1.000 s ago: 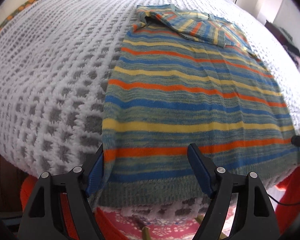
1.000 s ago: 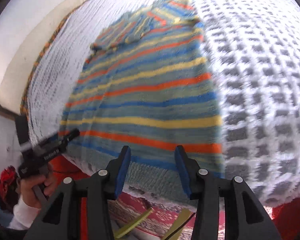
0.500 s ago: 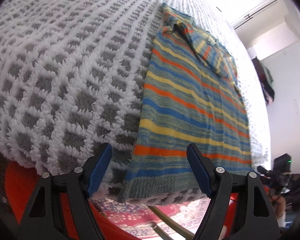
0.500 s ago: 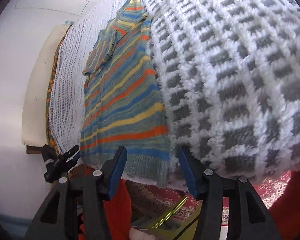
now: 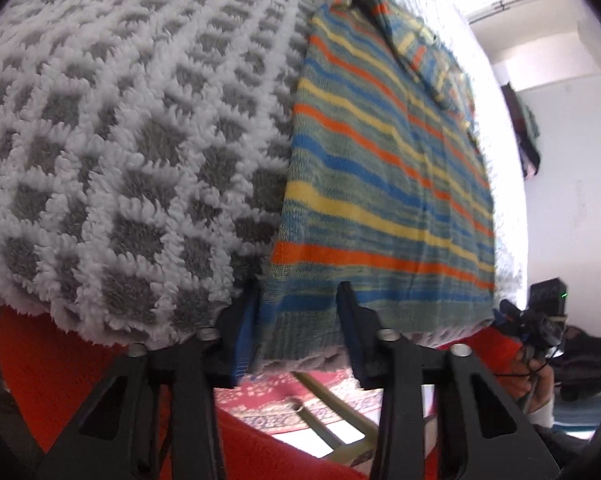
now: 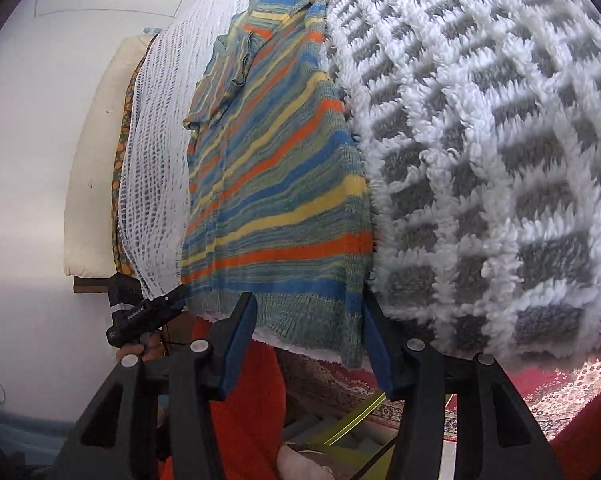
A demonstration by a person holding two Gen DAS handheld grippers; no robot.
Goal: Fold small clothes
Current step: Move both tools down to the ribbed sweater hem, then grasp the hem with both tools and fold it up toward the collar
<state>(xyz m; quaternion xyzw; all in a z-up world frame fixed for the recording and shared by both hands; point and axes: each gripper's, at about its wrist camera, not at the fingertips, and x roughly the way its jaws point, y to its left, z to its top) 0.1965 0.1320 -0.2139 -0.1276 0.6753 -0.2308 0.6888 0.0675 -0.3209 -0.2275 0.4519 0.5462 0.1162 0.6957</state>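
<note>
Sweater (image 5: 384, 184) flat on the bed, both hem corners between closing jaws!

Striped in orange, blue and yellow, it lies on the fluffy grey-and-white blanket (image 5: 112, 152), hem at the bed's edge. Left hand-held gripper (image 5: 298, 332) is closing, its jaws either side of the hem's left corner. Right hand-held gripper (image 6: 310, 340) is closing too, its jaws either side of the right corner, fabric between them; not yet clamped on either side.
</note>
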